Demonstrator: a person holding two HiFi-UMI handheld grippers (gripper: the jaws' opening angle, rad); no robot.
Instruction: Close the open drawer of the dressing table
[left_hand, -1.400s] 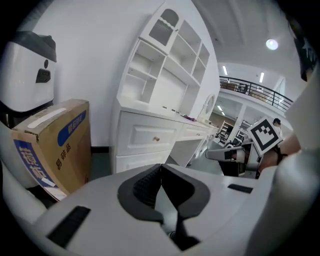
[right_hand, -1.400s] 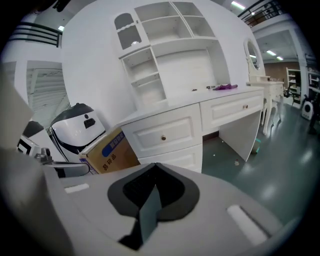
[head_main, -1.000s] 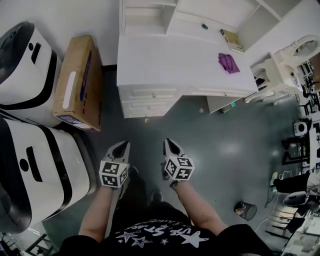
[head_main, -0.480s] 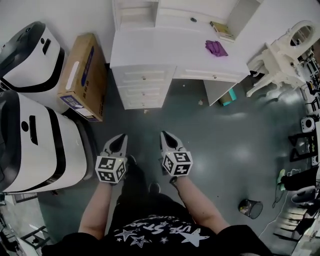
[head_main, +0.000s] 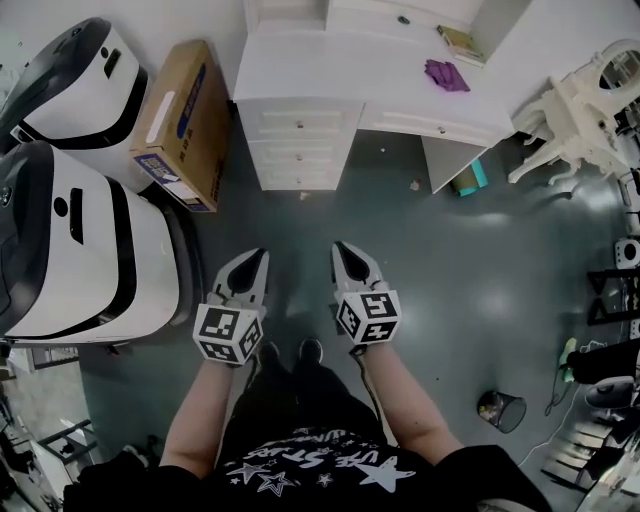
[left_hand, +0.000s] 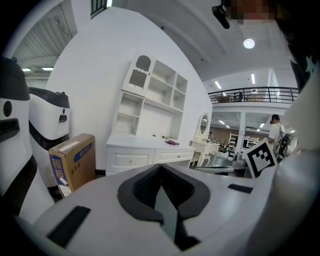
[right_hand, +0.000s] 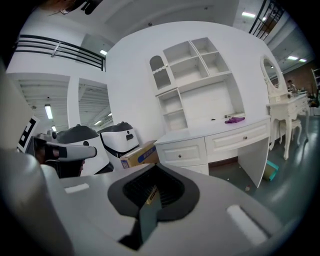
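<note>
The person had drawn back a step: the dressing table sat farther off than a moment before. Its drawers under the worktop's left end all looked flush, so I judged the closing done. The left gripper and right gripper were held low, side by side over the floor, pointing at the table, both with fingers closed on nothing.

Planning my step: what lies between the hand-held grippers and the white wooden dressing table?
Only bare dark grey floor up to the white dressing table, with one tiny speck; head view.
</note>
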